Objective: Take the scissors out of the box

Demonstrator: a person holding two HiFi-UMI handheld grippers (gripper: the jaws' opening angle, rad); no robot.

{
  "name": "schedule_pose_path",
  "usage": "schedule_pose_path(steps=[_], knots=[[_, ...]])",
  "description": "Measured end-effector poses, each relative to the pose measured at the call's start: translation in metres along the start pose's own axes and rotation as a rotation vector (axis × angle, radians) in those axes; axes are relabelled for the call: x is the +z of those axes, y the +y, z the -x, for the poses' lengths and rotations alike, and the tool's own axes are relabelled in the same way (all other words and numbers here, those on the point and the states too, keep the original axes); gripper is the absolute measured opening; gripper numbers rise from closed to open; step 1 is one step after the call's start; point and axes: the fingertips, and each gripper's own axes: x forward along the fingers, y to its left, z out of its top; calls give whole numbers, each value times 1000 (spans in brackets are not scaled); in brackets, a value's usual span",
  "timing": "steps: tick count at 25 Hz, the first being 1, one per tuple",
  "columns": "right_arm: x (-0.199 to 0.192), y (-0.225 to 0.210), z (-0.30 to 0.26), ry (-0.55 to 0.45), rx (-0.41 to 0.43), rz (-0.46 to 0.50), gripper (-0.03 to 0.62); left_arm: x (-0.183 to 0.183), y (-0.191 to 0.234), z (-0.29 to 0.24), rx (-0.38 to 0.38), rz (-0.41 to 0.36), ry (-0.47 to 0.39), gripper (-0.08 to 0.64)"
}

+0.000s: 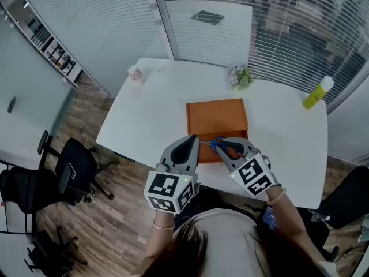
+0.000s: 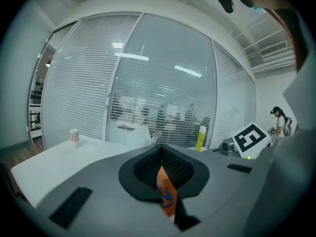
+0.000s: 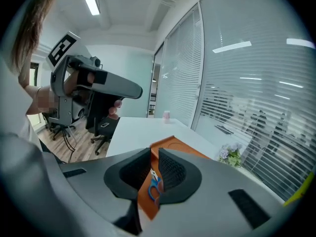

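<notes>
Here, the right gripper [image 3: 153, 163] dips toward the near end of the orange box [image 1: 216, 105] on the white bench [image 1: 144, 120]. Its jaws stand narrowly apart, lined up on the blue-handled scissors [image 1: 218, 146] lying inside, apparently for a pinch. The left gripper [image 2: 160, 154], jaws closed and empty, hovers beside it, probably ready to steady the box.

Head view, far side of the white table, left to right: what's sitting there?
small pink-and-white cup → small bunch of pale flowers → yellow-green bottle with a white cap
</notes>
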Motion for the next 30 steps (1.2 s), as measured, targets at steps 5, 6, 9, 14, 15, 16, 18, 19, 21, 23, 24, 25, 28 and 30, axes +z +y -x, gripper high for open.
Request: schedule_pose_path(steps=[5, 6, 9, 14, 15, 16, 18, 19, 21, 23, 24, 25, 28, 30], knots=[[-18, -2, -18, 61, 35, 19, 77, -4, 9, -9, -8, 3, 8, 18], [-22, -2, -21, 73, 42, 23, 78, -4, 10, -10, -9, 4, 10, 18], [-31, -5, -30, 109, 57, 43, 84, -6, 15, -15, -13, 5, 17, 18], [-43, -7, -42, 175, 85, 73, 92, -5, 24, -21, -22, 8, 24, 18], [-46, -7, -45, 189, 91, 78, 95, -4, 26, -23, -26, 10, 25, 18], [-49, -7, -48, 204, 97, 83, 97, -4, 28, -24, -29, 13, 26, 18], [-58, -8, -54, 231, 110, 92, 100, -5, 31, -28, -33, 17, 27, 18], [-62, -8, -57, 244, 118, 95, 103, -5, 32, -29, -35, 18, 28, 18], [-70, -8, -62, 271, 133, 105, 108, -6, 35, -32, -39, 19, 31, 18], [-77, -7, -67, 301, 149, 116, 114, -6, 38, -35, -43, 20, 35, 18], [-80, -7, -70, 316, 156, 119, 117, -7, 39, -36, -45, 21, 37, 18], [-84, -7, -72, 331, 164, 122, 118, -7, 41, -37, -47, 24, 39, 18], [-95, -6, -78, 377, 183, 134, 129, -7, 45, -40, -49, 34, 41, 18], [-102, -6, -82, 407, 198, 139, 137, -8, 49, -42, -49, 41, 44, 18]])
